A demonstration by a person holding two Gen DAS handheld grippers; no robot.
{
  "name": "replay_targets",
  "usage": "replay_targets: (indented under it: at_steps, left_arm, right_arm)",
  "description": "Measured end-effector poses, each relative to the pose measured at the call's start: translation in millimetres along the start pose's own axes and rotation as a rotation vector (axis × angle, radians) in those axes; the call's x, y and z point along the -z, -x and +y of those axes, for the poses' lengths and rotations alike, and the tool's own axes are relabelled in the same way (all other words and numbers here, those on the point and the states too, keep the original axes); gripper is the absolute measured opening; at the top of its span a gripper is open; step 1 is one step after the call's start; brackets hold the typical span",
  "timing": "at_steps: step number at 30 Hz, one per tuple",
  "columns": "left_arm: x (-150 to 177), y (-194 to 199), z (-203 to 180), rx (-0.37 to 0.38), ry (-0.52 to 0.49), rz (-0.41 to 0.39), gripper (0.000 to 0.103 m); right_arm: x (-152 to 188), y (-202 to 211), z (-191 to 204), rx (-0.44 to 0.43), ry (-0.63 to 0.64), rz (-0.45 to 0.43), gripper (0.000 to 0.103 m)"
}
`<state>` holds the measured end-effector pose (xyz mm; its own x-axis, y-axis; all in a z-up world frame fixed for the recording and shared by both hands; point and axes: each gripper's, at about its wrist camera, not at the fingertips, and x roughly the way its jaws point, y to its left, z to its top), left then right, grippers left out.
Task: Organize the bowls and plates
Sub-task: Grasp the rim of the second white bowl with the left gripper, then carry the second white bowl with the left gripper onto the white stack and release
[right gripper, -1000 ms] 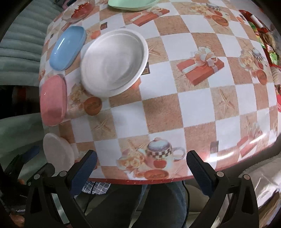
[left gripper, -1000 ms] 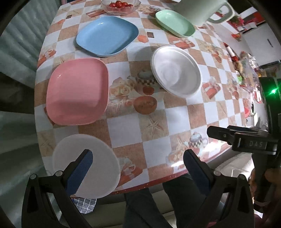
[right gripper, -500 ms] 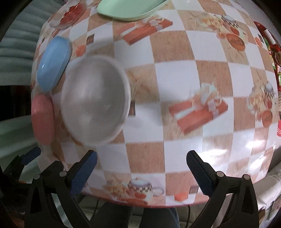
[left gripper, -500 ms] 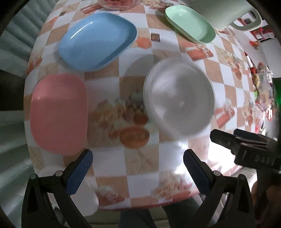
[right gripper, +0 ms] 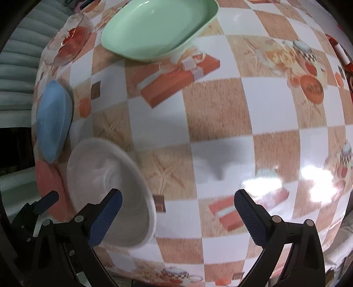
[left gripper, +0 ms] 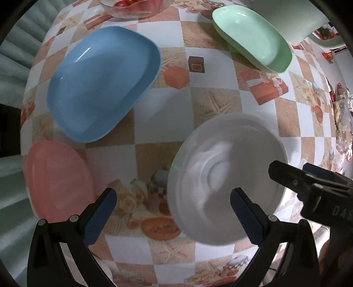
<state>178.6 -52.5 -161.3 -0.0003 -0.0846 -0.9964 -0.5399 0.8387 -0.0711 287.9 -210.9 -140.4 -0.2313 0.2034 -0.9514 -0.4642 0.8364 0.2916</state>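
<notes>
A white round bowl (left gripper: 225,178) sits on the checked tablecloth; it also shows at the left of the right wrist view, white bowl (right gripper: 106,187). My left gripper (left gripper: 172,212) hangs open above the table, its right finger over the bowl's near part. My right gripper (right gripper: 176,216) is open too, its left finger over the bowl's rim; it also appears at the right edge of the left wrist view, right gripper (left gripper: 308,185). A blue plate (left gripper: 103,84), a pink plate (left gripper: 57,178) and a green plate (left gripper: 251,35) lie around.
A glass bowl of tomatoes (left gripper: 134,6) stands at the far edge. A pale mug (left gripper: 293,17) is at the back right. The table's near edge (right gripper: 176,280) runs just under my right gripper. Clutter lines the right edge (left gripper: 339,114).
Both grippers have moved forward over the table toward the white bowl, which now looms larger. The white flat plate at the near left has dropped out of view.
</notes>
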Motion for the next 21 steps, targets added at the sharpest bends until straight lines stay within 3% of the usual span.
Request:
replay_targets:
  at_steps: [4, 6, 8, 11, 12, 13, 15, 19, 21]
  left_arm:
    - [-7, -9, -6, -0.021, -0.007, 0.003, 0.097]
    - [-12, -13, -4, -0.016, -0.007, 0.015, 0.096]
    - [-14, -18, 1, 0.005, 0.002, 0.036, 0.09]
    - [-15, -27, 2, 0.024, 0.012, 0.069, 0.075]
    - [-14, -28, 2, 0.024, 0.005, 0.068, 0.075]
    - [-13, -26, 3, 0.019, 0.0, 0.058, 0.072]
    - [-10, -25, -1, 0.02, -0.039, 0.053, 0.067]
    - [-3, -22, -7, 0.068, -0.074, 0.064, 0.052]
    - [3, -22, -11, 0.068, -0.094, 0.065, 0.05]
  right_arm:
    - [-7, -4, 4, -0.005, 0.027, 0.0, 0.098]
    - [-8, -8, 13, -0.015, 0.034, 0.0, 0.073]
    - [-11, -15, 18, -0.022, 0.027, 0.013, 0.063]
    - [-15, -24, 28, -0.049, 0.012, 0.014, 0.063]
    - [-15, -24, 29, -0.054, 0.022, 0.016, 0.063]
    - [-15, -24, 31, -0.06, 0.029, 0.017, 0.058]
    - [-12, -26, 32, -0.092, 0.024, 0.03, 0.036]
    - [1, -30, 38, -0.12, 0.023, 0.049, 0.036]
    - [6, -31, 41, -0.134, 0.024, 0.056, 0.036]
